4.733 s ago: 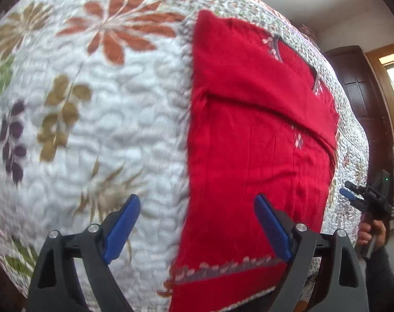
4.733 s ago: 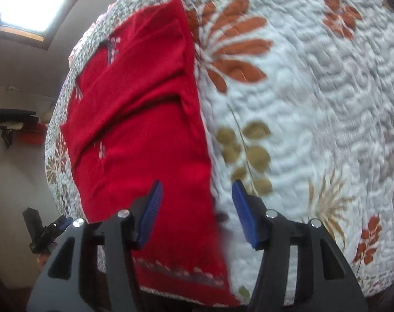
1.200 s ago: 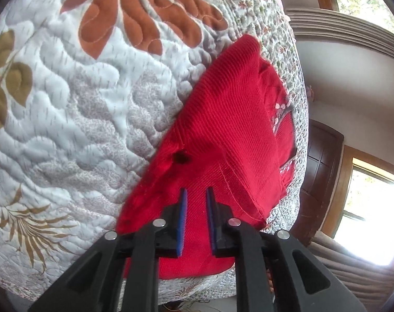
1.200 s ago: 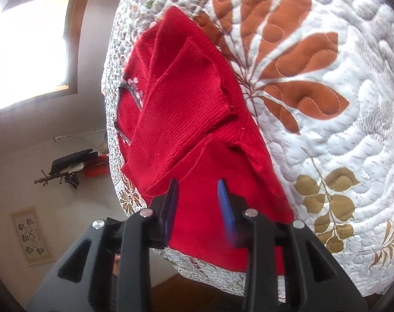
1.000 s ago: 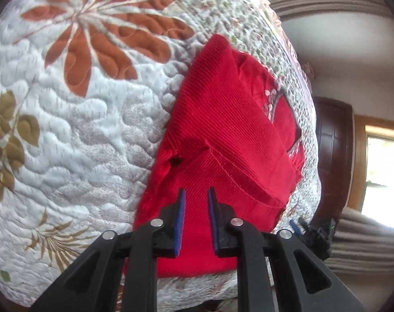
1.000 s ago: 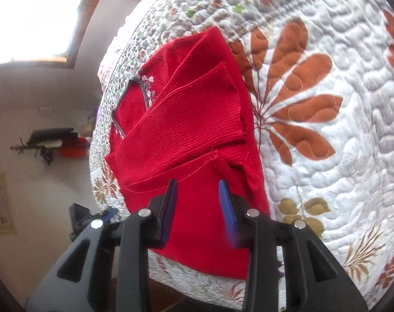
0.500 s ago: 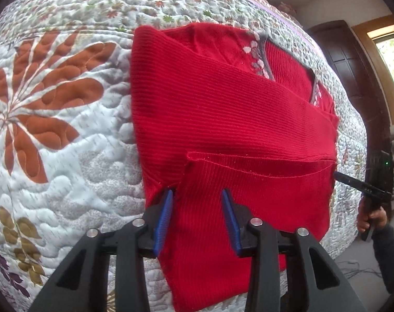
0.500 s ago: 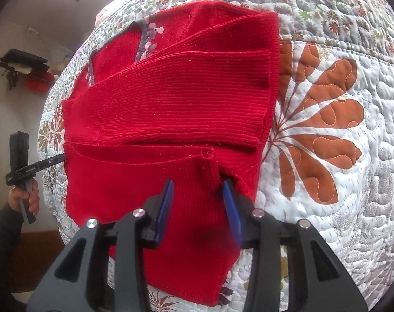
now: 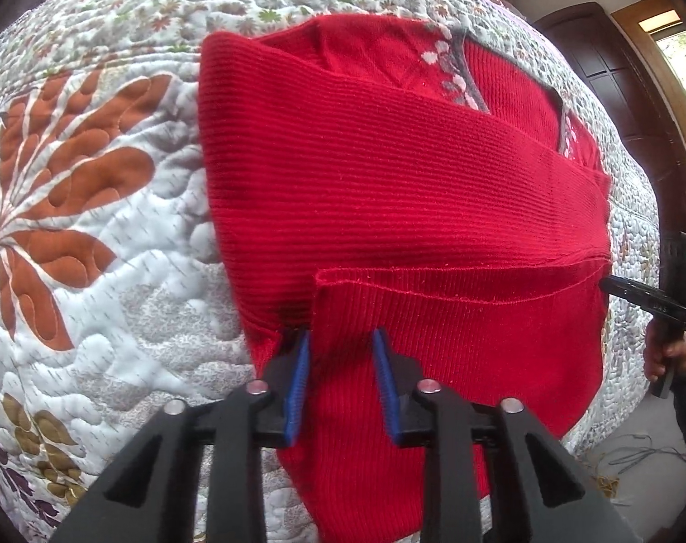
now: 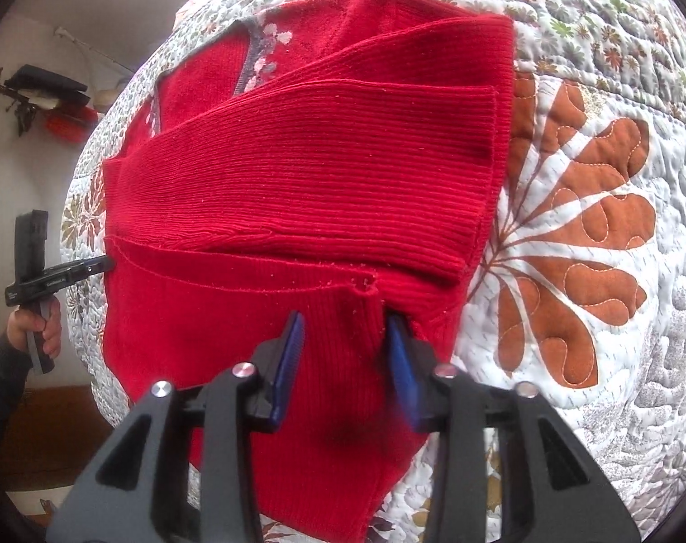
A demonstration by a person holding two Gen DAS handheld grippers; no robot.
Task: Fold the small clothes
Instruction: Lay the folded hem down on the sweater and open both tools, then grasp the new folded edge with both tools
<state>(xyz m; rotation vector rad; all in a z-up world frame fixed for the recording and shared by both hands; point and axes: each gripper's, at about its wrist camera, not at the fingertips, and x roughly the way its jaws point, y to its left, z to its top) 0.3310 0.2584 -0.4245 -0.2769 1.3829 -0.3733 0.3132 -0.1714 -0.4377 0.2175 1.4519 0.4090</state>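
A red ribbed sweater (image 9: 388, 181) with a grey, flower-trimmed neckline (image 9: 460, 77) lies on the quilt. Its sleeves are folded across the chest. The lower part is doubled up, and its hem edge (image 9: 456, 292) lies just below the sleeves. My left gripper (image 9: 340, 362) is open at the hem's left corner, with red fabric lying between and under the fingers. In the right wrist view, the same sweater (image 10: 320, 172) fills the middle. My right gripper (image 10: 345, 344) is open at the hem's right corner (image 10: 365, 283), over the fabric.
The white quilt (image 9: 94, 226) with orange flower patches covers the bed around the sweater. A hand (image 9: 664, 353) holds the other gripper at the bed's right edge. In the right wrist view, a hand (image 10: 40, 321) is at the left edge. A dark door (image 9: 614, 68) stands behind.
Both grippers were shut on the sweater's bottom one second ago. They carried it up over the body and opened. The hem now lies below the sleeves.
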